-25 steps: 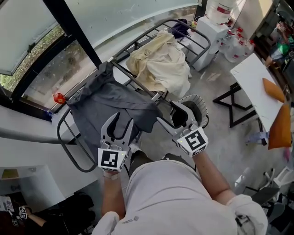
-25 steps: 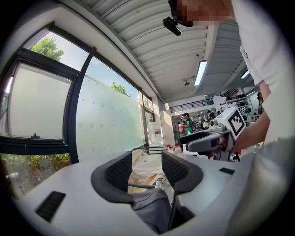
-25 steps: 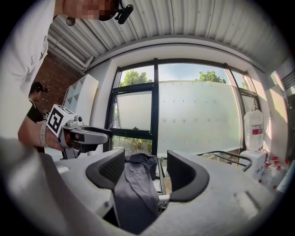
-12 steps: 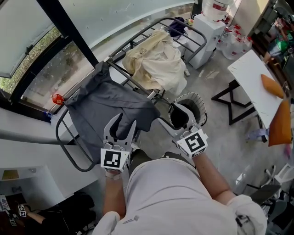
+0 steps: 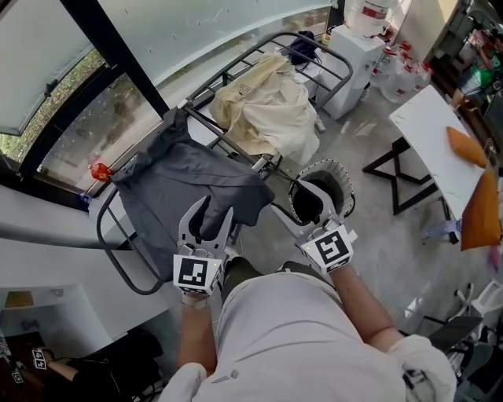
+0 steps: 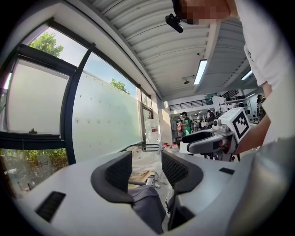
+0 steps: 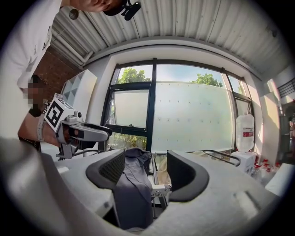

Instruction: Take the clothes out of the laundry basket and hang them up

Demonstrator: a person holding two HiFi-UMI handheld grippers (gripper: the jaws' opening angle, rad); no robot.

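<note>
A dark grey garment (image 5: 185,184) lies spread over the near left part of a metal drying rack (image 5: 110,245). A cream garment (image 5: 267,110) is draped over the rack's far part. My left gripper (image 5: 211,210) hovers open just over the grey garment's near edge; in the left gripper view the grey cloth (image 6: 147,205) shows below the parted pads, untouched. My right gripper (image 5: 289,196) is open above the white perforated laundry basket (image 5: 339,179), whose inside looks dark. In the right gripper view the hanging grey garment (image 7: 133,184) appears between the open pads, beyond them.
A big window with a black frame (image 5: 118,55) runs behind the rack. A white folding table (image 5: 440,149) with an orange object stands to the right. White containers and a water jug (image 5: 377,20) sit at the far right past the rack's end.
Both grippers have drawn back slightly towards the person and a little lower. The grey garment stays draped on the rack, and both pairs of jaws remain apart.
</note>
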